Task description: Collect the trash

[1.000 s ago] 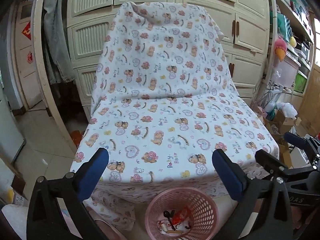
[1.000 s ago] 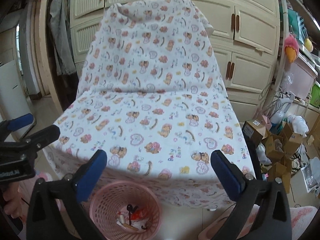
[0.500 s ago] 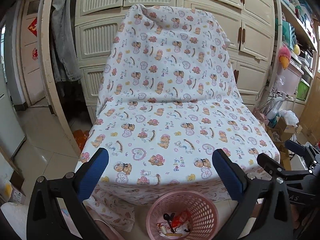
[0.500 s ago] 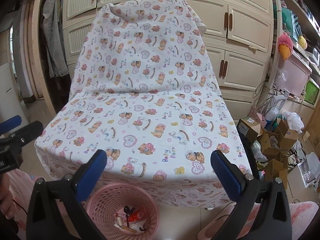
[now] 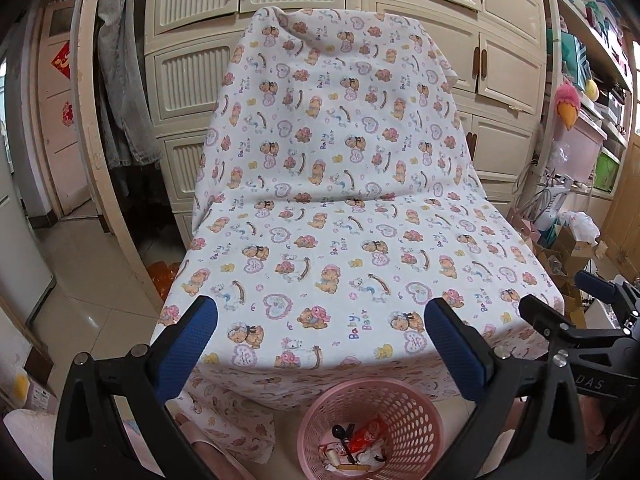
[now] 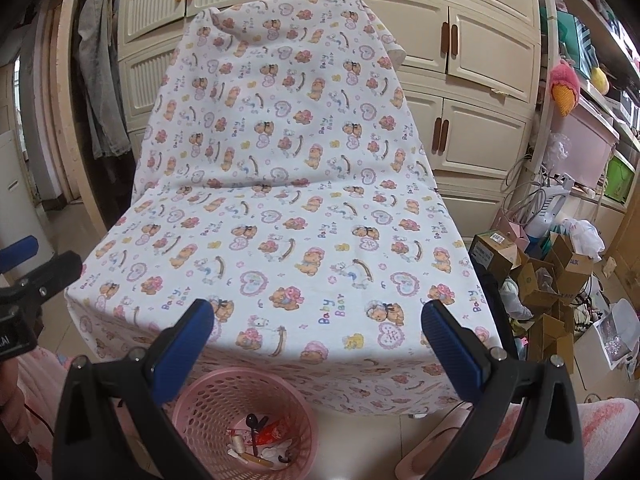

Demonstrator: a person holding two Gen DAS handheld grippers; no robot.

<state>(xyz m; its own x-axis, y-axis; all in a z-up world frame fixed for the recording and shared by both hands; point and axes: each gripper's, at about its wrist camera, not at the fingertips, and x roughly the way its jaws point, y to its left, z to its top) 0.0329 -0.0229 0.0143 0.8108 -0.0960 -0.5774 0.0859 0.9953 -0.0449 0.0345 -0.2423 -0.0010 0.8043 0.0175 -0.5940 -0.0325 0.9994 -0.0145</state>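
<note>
Standing on the pale tiled floor just in front of the draped seat, a round pink plastic basket (image 5: 372,426) with a perforated lattice wall holds the collected trash (image 5: 354,446): a crinkled red wrapper, a small black spoon-shaped piece, bits of white paper and a thin tan stick, all lying at its bottom. Behind it a soft cotton sheet (image 5: 340,208), white with printed bears, hearts and "Baby Bear" lettering, covers a chair-shaped form from its rounded top down over the flat seat and hangs in loose folds at the front edge.

Both tools hover above the basket with nothing between their fingers. The left gripper (image 5: 320,344) has its black, triangular plastic arms spread wide, and its blue textured pads (image 5: 184,346) are well apart. The right gripper (image 6: 318,346) is spread just as wide, its ribbed blue pads (image 6: 452,350) bare.

Cream panelled and louvred cupboard doors (image 6: 480,40) with brown handles fill the background. Crumpled cardboard boxes (image 6: 556,276) pile up on the floor to the right.
</note>
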